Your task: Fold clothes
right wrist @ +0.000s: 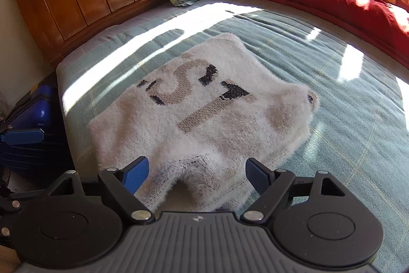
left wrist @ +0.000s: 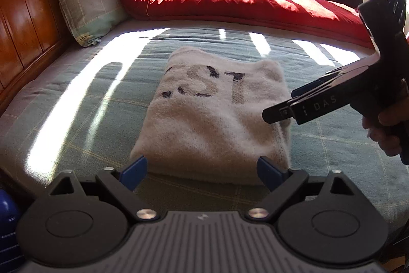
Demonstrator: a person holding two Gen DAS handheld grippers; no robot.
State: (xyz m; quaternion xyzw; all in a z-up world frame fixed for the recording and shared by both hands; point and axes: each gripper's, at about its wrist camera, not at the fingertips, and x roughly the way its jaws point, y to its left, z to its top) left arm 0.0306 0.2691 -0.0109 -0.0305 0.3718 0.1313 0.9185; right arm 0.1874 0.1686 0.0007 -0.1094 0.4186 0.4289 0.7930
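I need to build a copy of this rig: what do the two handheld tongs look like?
Both tongs, left and right, look alike: a grey ribbed body, two round black discs, black linkage arms with silver rivets, and blue finger pads. Seen side-on from the left camera, the right one is glossy black with pale letters "DAS".

The bed (left wrist: 76, 104) carries a folded white sweater (left wrist: 212, 119), a pillow (left wrist: 89, 4) and a red duvet (left wrist: 242, 4).
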